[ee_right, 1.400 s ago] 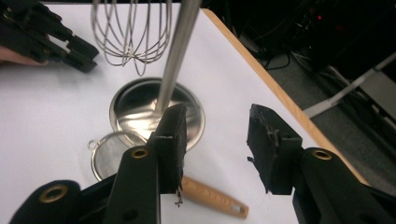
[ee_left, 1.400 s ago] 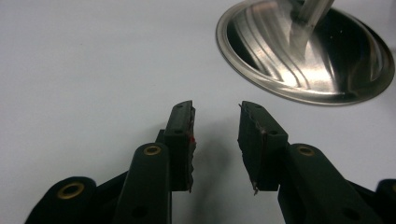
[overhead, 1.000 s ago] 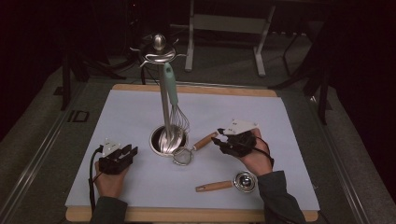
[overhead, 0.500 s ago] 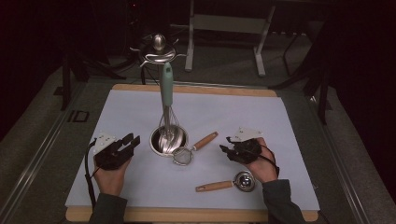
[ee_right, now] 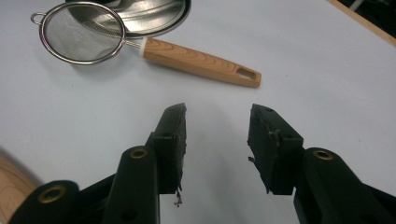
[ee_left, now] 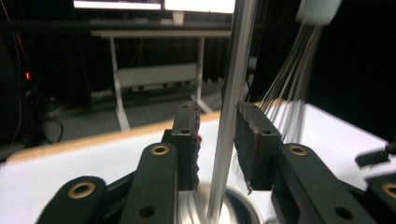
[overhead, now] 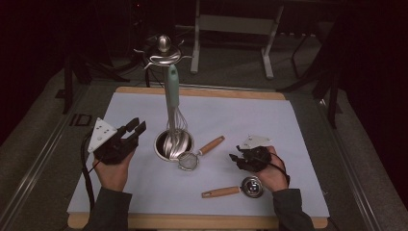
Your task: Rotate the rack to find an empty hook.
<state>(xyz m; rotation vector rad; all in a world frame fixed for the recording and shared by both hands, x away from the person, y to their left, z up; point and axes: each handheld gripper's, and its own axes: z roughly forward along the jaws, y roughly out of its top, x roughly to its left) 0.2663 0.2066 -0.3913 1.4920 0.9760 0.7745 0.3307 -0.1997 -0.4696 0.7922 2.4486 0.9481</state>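
A metal utensil stand (overhead: 166,113) rises from a round base (overhead: 163,147) on the white mat. A whisk with a green handle (overhead: 172,86) hangs from its top hooks. My left gripper (overhead: 136,126) is raised left of the stand and points at it. Its jaws are open and have just been closing. In the left gripper view the stand's pole (ee_left: 229,112) shows in the gap of the left gripper (ee_left: 217,135), untouched by the pads. My right gripper (overhead: 234,161) hovers open over bare mat; its jaws have just been opening and hold nothing, as the right gripper (ee_right: 215,126) shows.
A small mesh strainer (overhead: 188,161) with a wooden handle (ee_right: 201,63) lies against the stand's base. A metal measuring spoon (overhead: 251,186) with a wooden handle lies by my right hand. Whisk wires (ee_left: 289,79) hang right of the pole. The mat (overhead: 288,125) lies on a wooden board.
My left gripper has risen and swung toward the stand. The right gripper has drawn back from the strainer's handle toward the measuring spoon and sunk a little.
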